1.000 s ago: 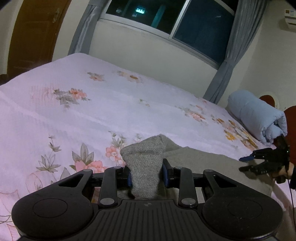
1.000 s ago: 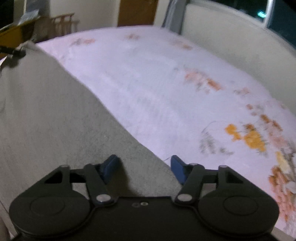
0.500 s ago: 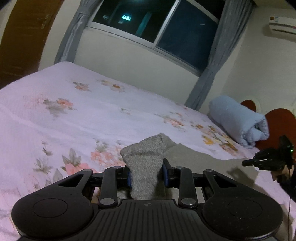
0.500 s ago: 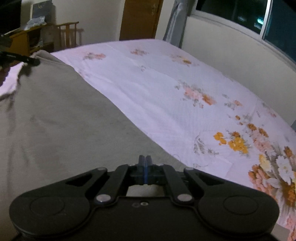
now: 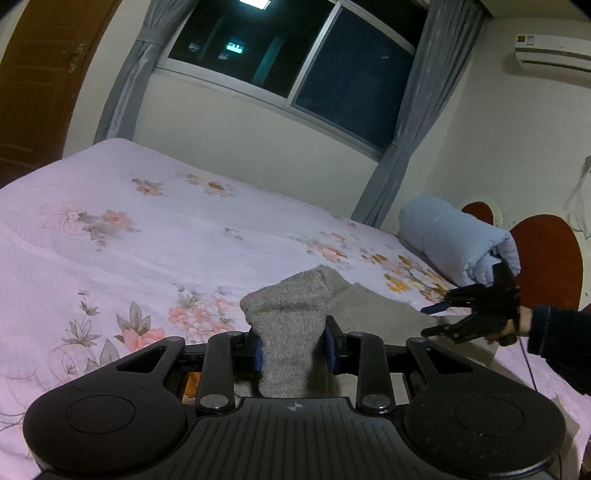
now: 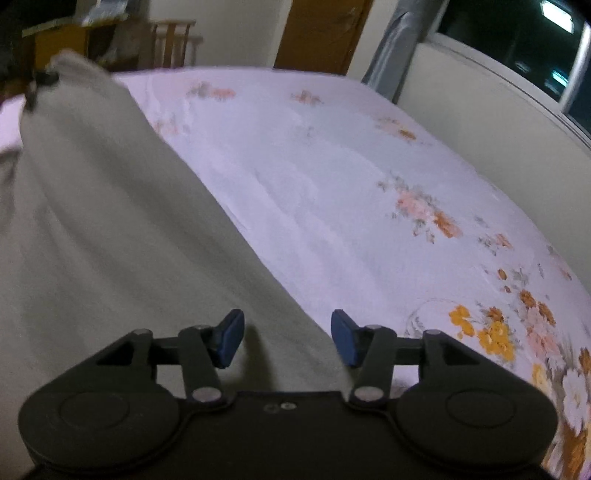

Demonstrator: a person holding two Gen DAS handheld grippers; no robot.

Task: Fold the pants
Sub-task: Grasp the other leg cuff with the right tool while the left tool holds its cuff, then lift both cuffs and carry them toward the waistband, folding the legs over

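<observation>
Grey pants (image 5: pixel 295 314) lie on a bed with a pink floral sheet (image 5: pixel 147 240). My left gripper (image 5: pixel 293 349) is shut on a bunched grey end of the pants and holds it lifted above the sheet. In the right wrist view the pants (image 6: pixel 92 240) stretch away to the left, rising to the far end held by the left gripper. My right gripper (image 6: pixel 287 338) is open, with the pants' edge lying between its blue pads. It also shows in the left wrist view (image 5: pixel 469 314), open, at the pants' far end.
A rolled light-blue blanket (image 5: pixel 454 236) lies at the head of the bed by a red headboard (image 5: pixel 546 258). A window with grey curtains (image 5: pixel 406 147) is behind the bed. A brown door (image 6: pixel 317 33) and wooden furniture (image 6: pixel 74 44) stand beyond the bed.
My right gripper, open a second ago, shut half a second ago and is open again now. My left gripper has stayed shut on the pants and lifted or tilted upward.
</observation>
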